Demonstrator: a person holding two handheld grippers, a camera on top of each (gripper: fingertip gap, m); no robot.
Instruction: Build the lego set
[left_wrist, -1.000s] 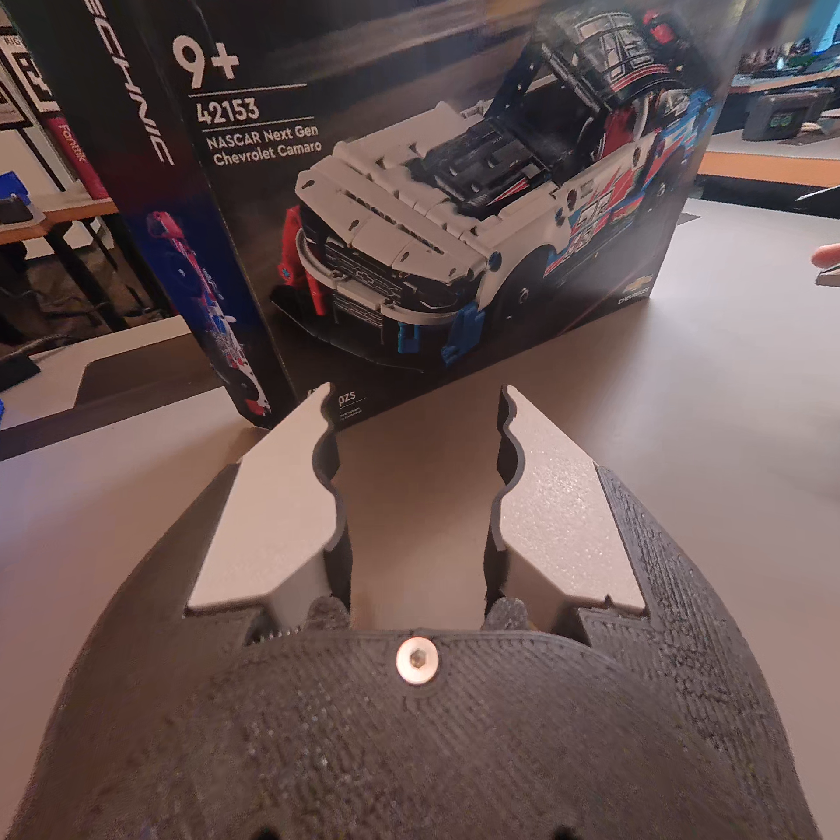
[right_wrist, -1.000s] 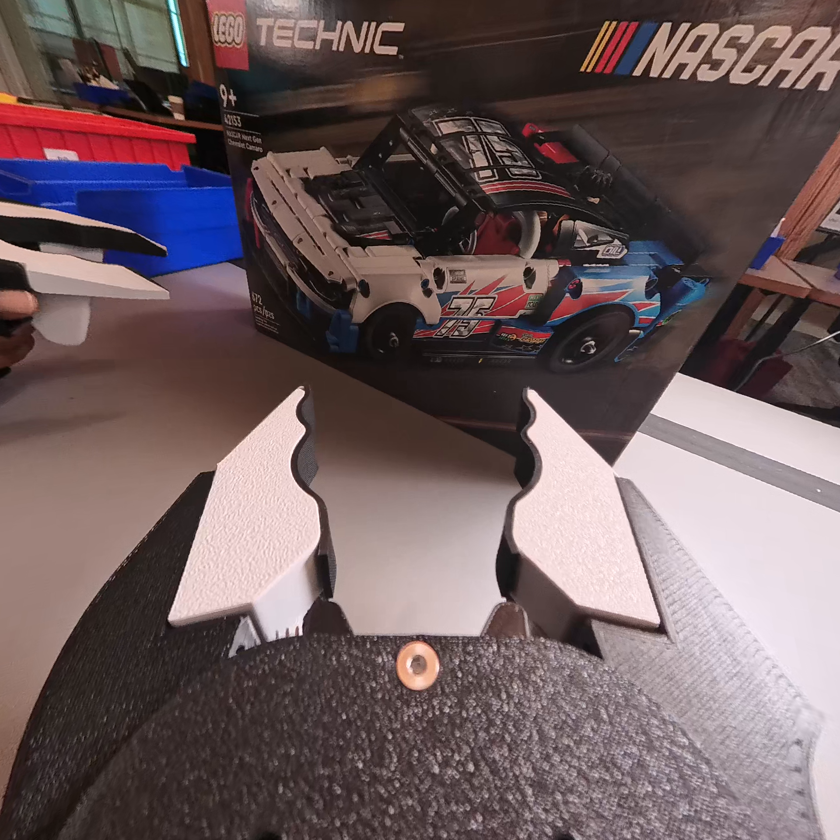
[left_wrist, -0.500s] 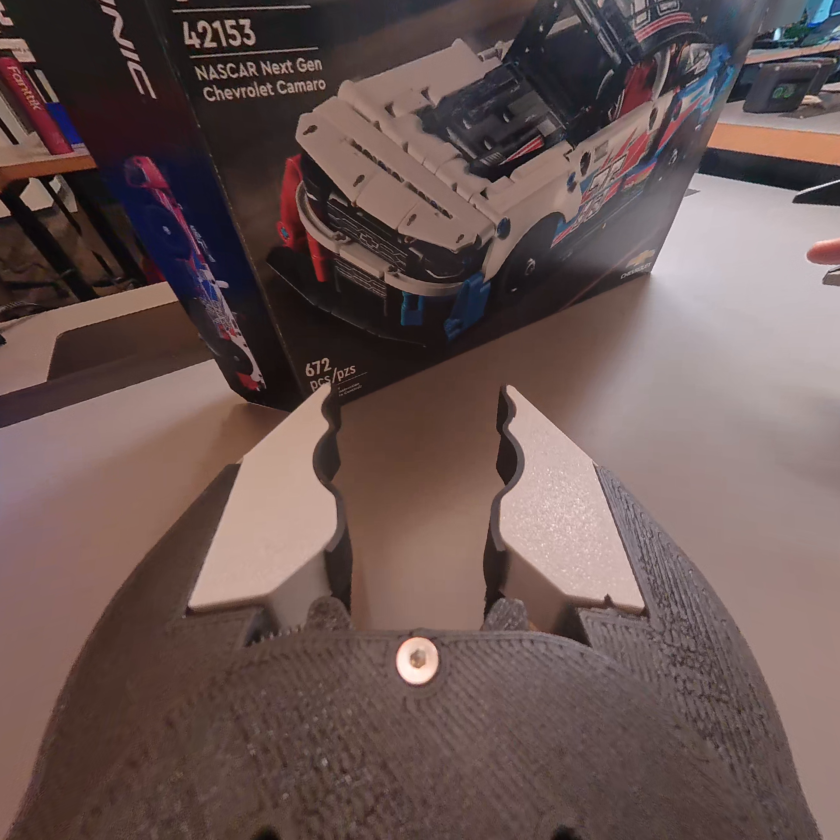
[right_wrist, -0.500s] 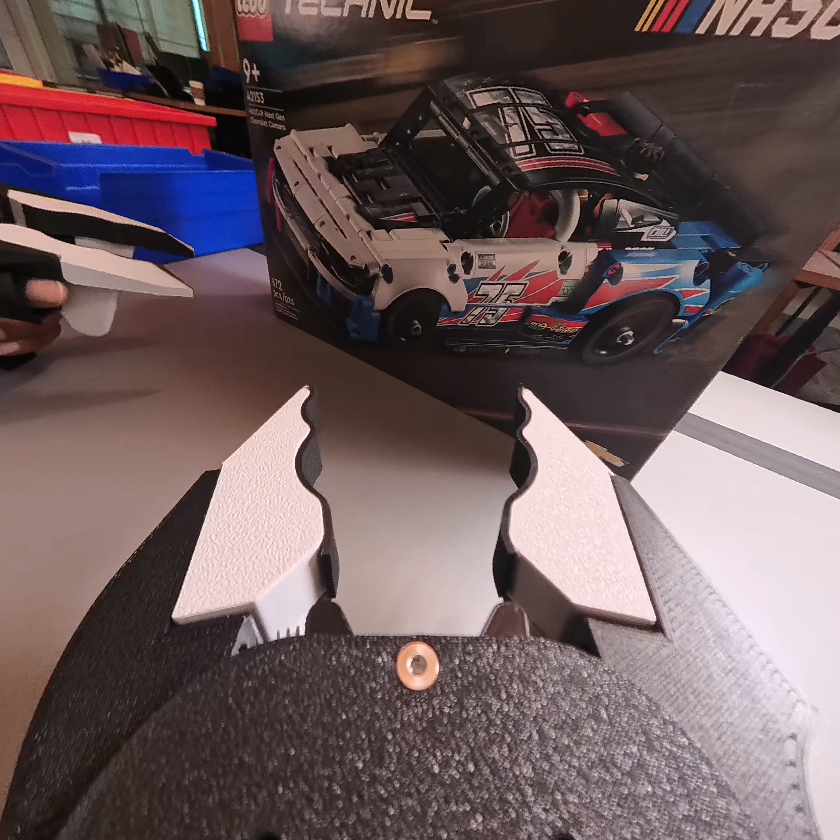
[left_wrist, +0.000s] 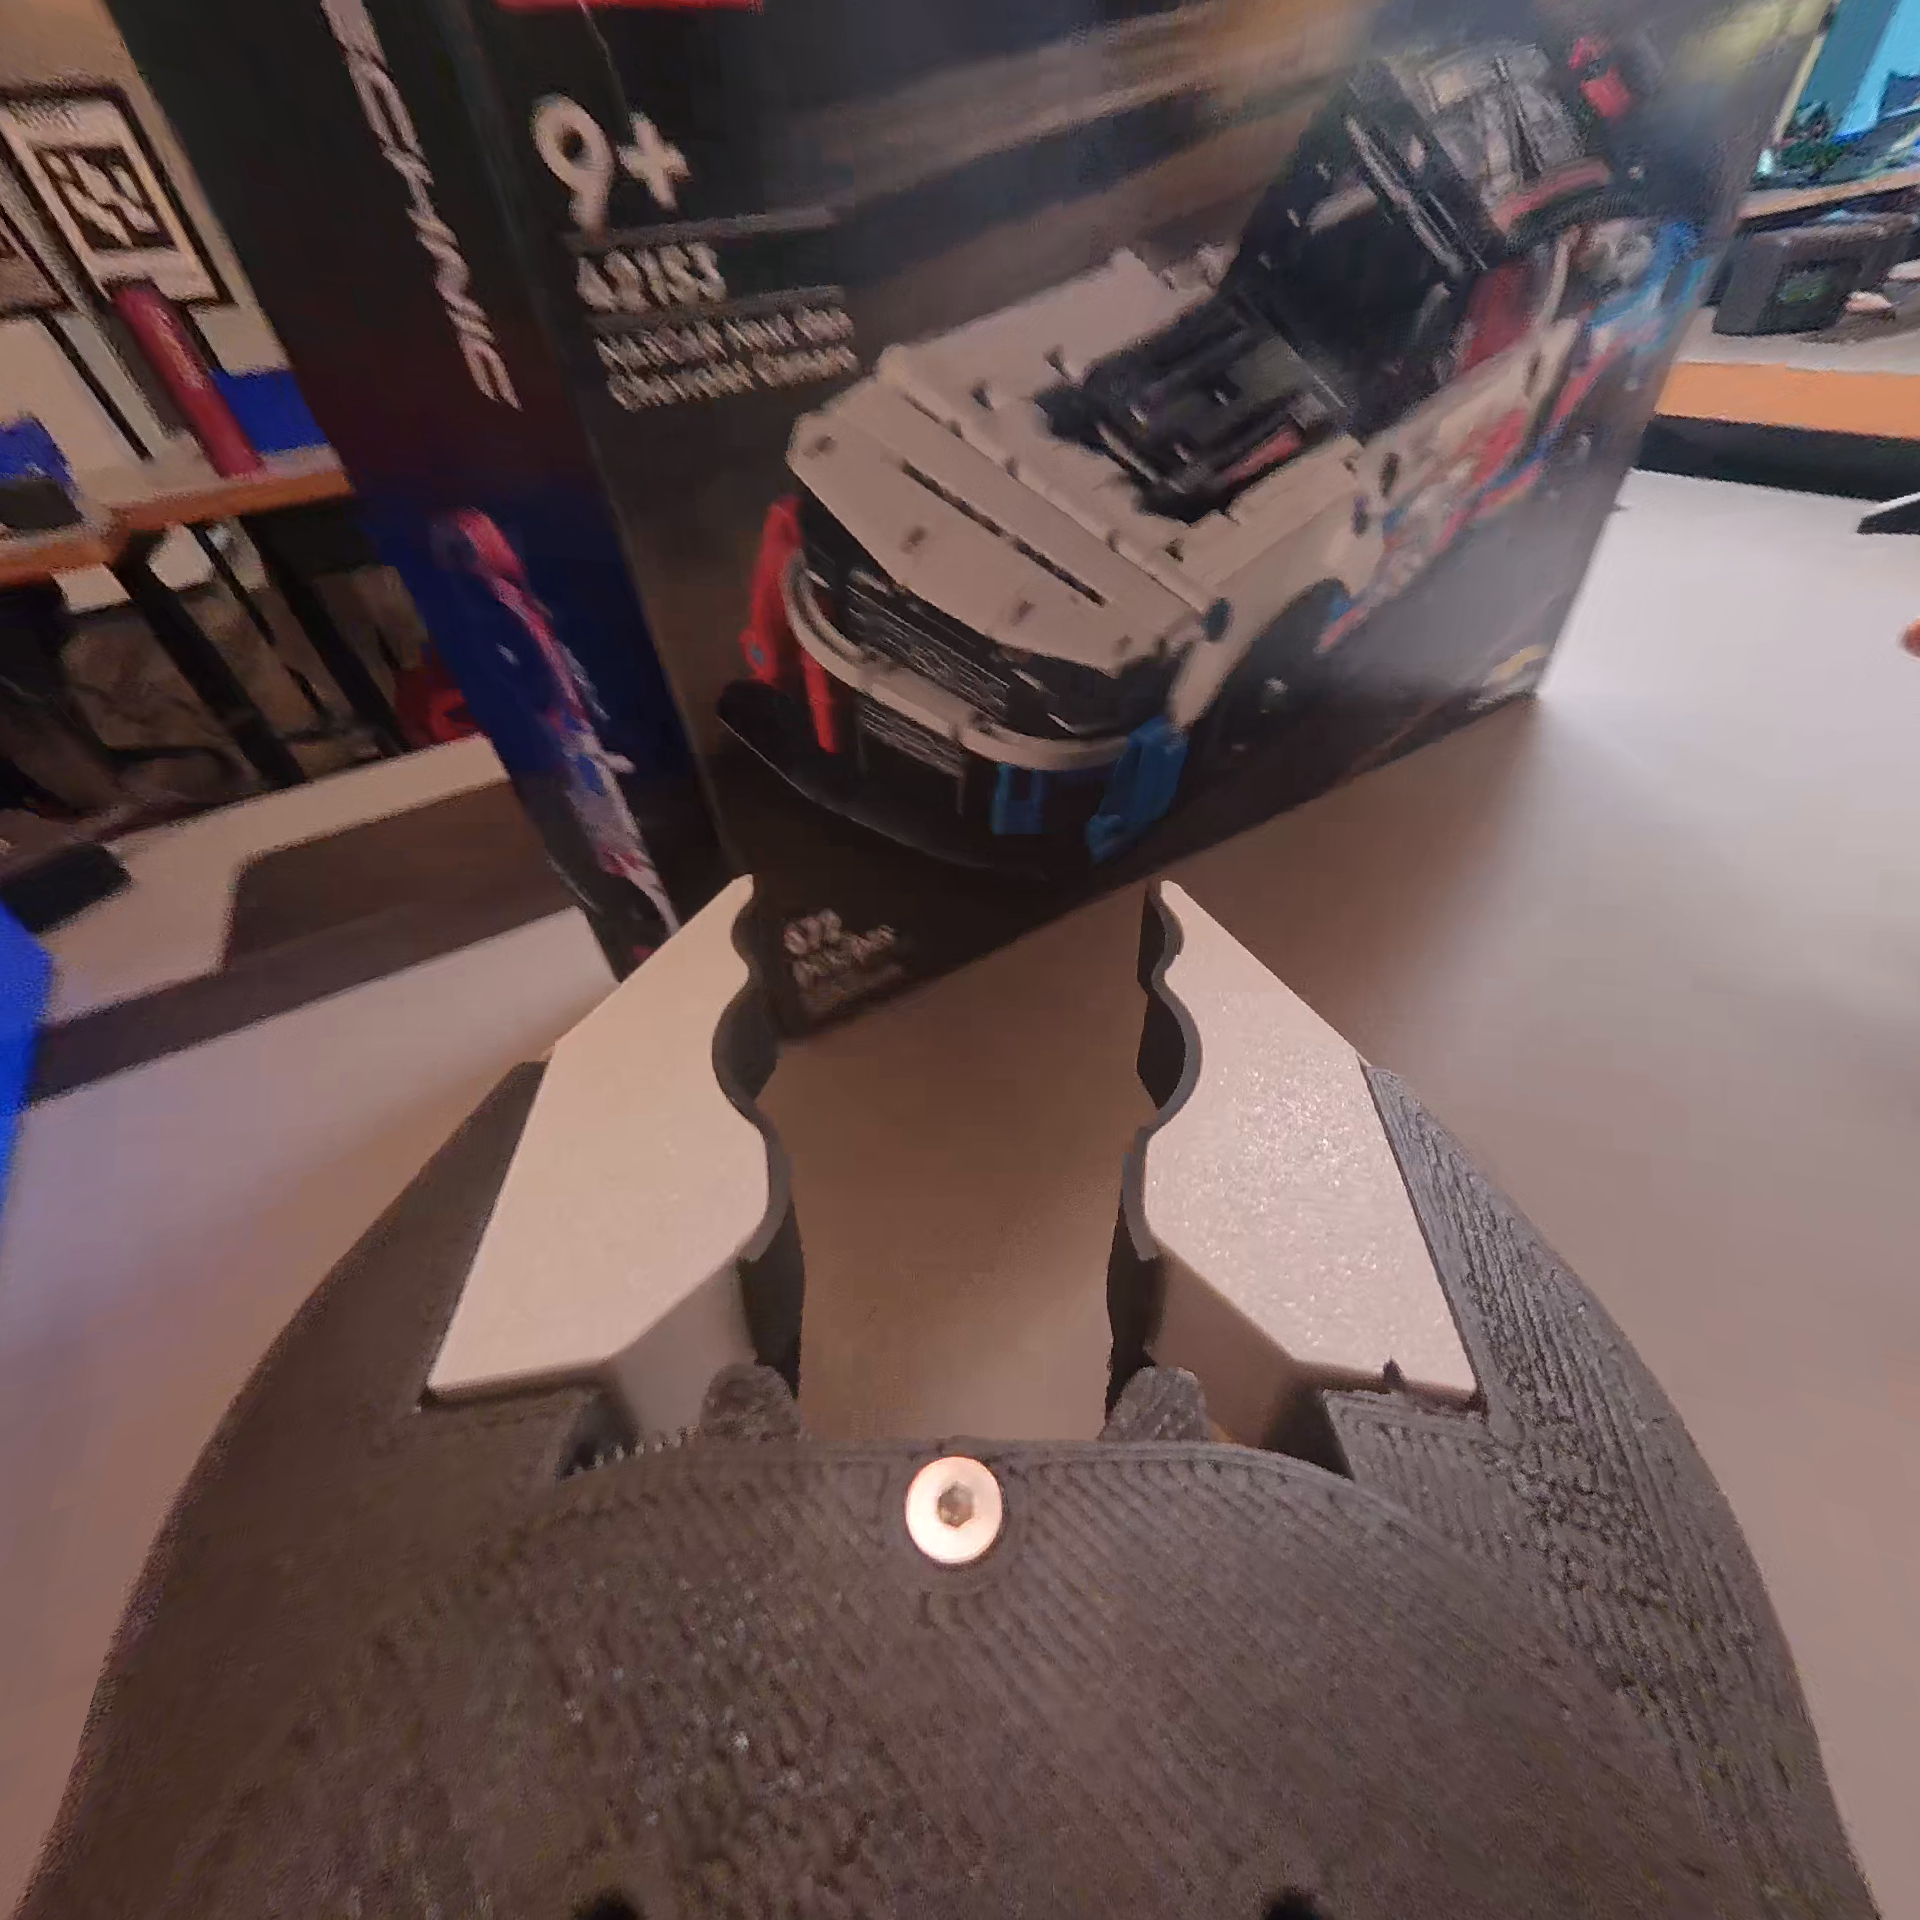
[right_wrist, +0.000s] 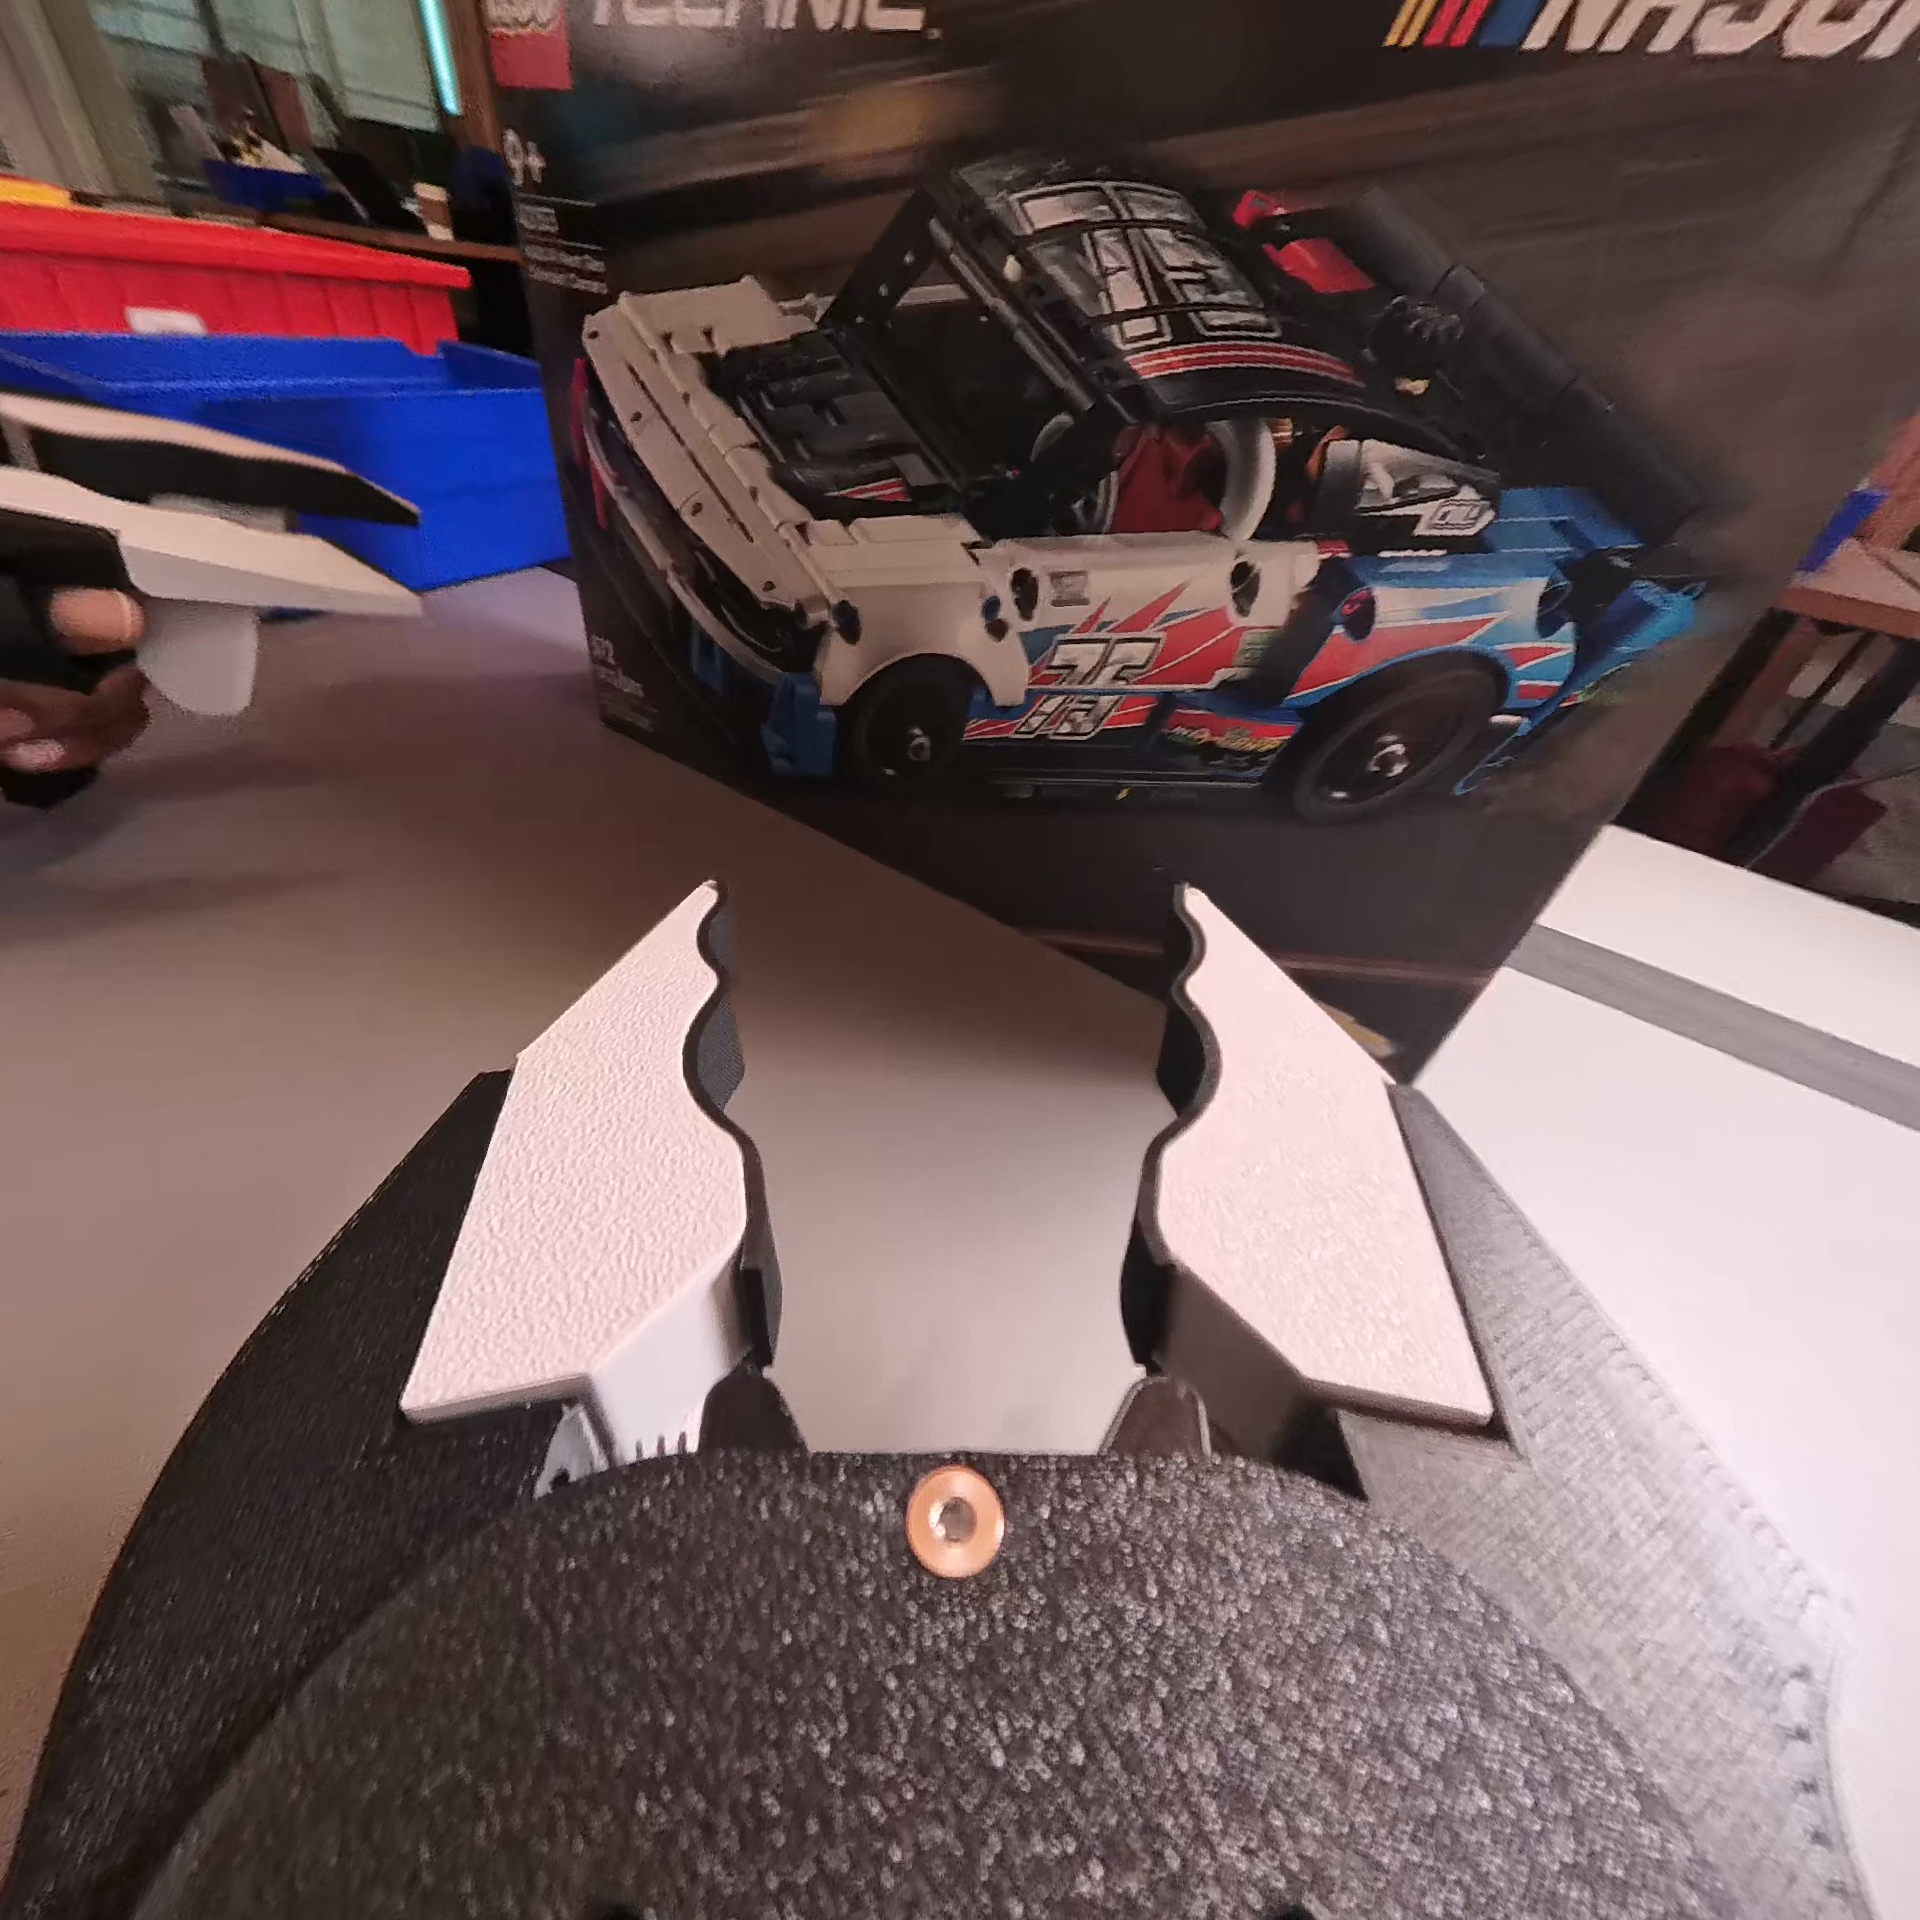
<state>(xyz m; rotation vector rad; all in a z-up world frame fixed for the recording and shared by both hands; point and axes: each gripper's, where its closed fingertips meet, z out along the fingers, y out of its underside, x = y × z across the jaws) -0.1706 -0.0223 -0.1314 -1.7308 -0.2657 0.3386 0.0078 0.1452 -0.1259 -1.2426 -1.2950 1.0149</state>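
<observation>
A large dark lego set box (left_wrist: 1039, 468) with a picture of a white, blue and red race car stands upright and closed on the table. It also shows in the right wrist view (right_wrist: 1195, 520). My left gripper (left_wrist: 948, 925) is open and empty, close to the box's near left corner. My right gripper (right_wrist: 948, 935) is open and empty, just in front of the box's lower front edge. The left gripper (right_wrist: 343, 561) also shows at the left of the right wrist view, held by a hand. No loose bricks are in view.
The table (right_wrist: 312, 935) is a plain grey-beige surface with a grey seam (right_wrist: 1714, 1018) at the right. Blue and red bins (right_wrist: 343, 416) stand behind the box at the left. Other desks (left_wrist: 1787, 395) and shelves lie beyond.
The left wrist view has tilted up and pulled back a little, and is blurred by motion. The right gripper has moved closer to the box. The left gripper has come further into the right wrist view.
</observation>
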